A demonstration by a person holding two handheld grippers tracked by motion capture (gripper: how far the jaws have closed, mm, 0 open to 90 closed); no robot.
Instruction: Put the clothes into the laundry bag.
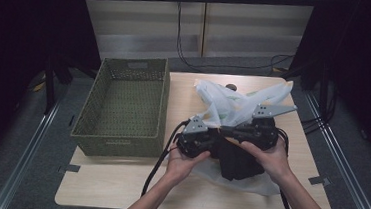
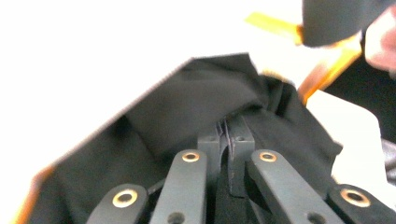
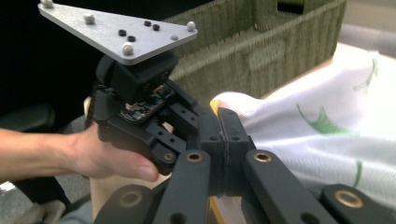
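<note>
The high view is dim overall, its left and right edges falling into near-black, while the tabletop [image 1: 117,179] and the white plastic bag [image 1: 234,101] catch the most light. Detail is soft and the black cloth [image 1: 236,161] reads as one dark mass. In the left gripper view the background is blown out to plain white glare, the black cloth is blurred, and the close jaws are soft. The right gripper view is evenly lit and sharper; the green woven basket [image 3: 261,51] behind is slightly out of focus, and the left side is dark.
</note>
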